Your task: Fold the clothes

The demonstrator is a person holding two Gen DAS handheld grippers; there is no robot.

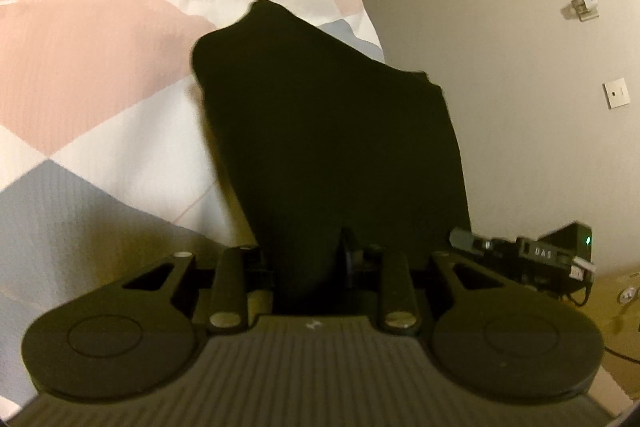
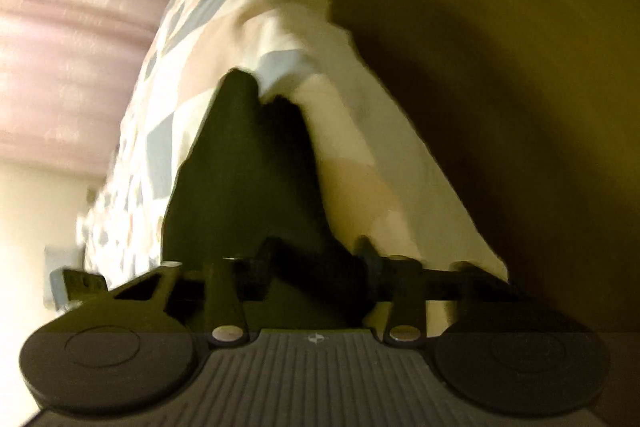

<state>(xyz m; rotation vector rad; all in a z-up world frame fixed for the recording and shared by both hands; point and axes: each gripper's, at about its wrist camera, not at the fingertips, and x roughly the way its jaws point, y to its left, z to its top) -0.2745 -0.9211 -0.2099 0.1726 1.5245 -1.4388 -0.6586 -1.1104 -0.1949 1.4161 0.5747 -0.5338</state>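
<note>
Holding: black garment, stretched above patterned quilt
Left gripper: jaws narrow, pinched on garment
Right gripper: jaws narrow, clamped on cloth too
Wall: sockets behind

Matt black cloth garment, ribbed woven bedcover — matt plastic tool

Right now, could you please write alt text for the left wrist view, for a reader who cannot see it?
The left tongs pinch a black garment, which stretches away over a bed cover patterned in pink, cream and grey. A beige wall with sockets is on the right, and the tip of the right tongs shows at the garment's right edge.
</note>
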